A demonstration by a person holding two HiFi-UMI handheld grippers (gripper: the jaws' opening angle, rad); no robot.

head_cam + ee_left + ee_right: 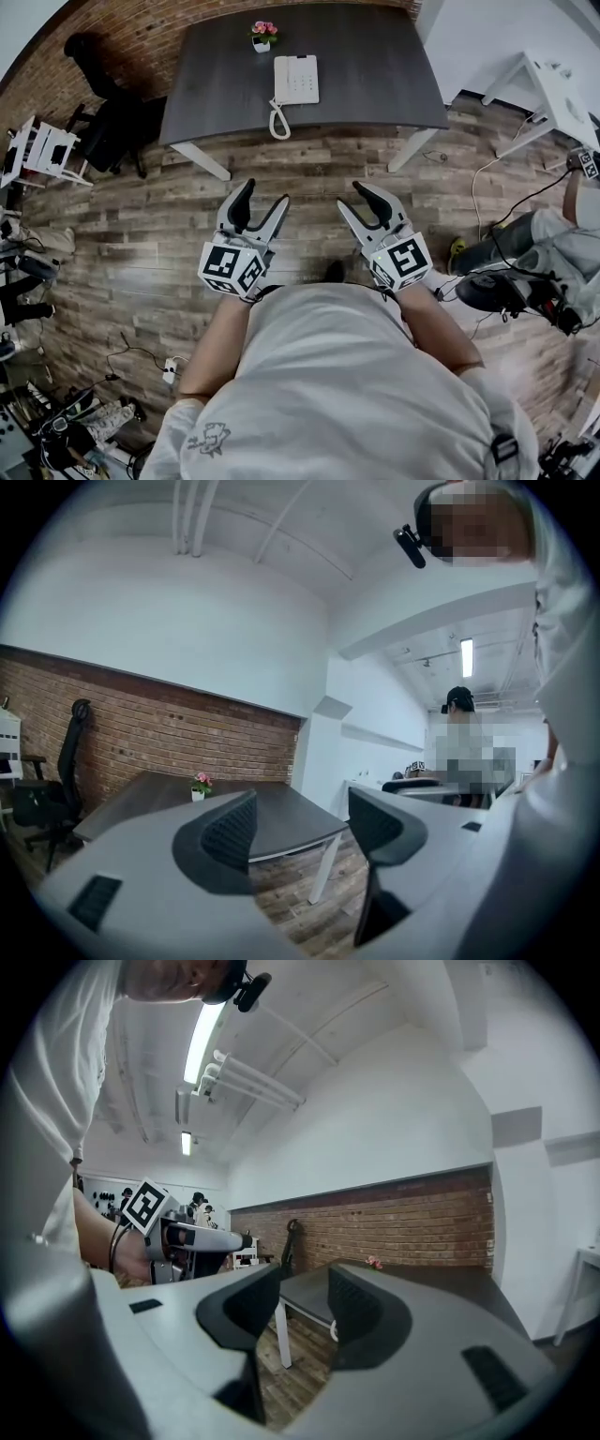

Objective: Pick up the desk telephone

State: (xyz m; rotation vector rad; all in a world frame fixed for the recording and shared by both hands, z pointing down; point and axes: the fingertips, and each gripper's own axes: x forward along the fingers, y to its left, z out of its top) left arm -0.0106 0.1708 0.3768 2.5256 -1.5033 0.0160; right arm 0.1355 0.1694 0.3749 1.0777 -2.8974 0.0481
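A white desk telephone point(295, 80) with a coiled cord point(277, 123) lies on the dark grey desk point(375, 84), near its front edge. Both grippers hang over the wooden floor, well short of the desk. My left gripper point(262, 203) is open and empty, as the left gripper view point(302, 825) also shows. My right gripper point(353, 198) is open and empty too, its jaws point(305, 1302) framing a desk leg. The phone is hidden in both gripper views.
A small pot of pink flowers point(262, 36) stands behind the phone. A black office chair point(103, 122) sits left of the desk, with white furniture point(553, 89) at the right. Another person point(553, 244) sits at the right with cables on the floor.
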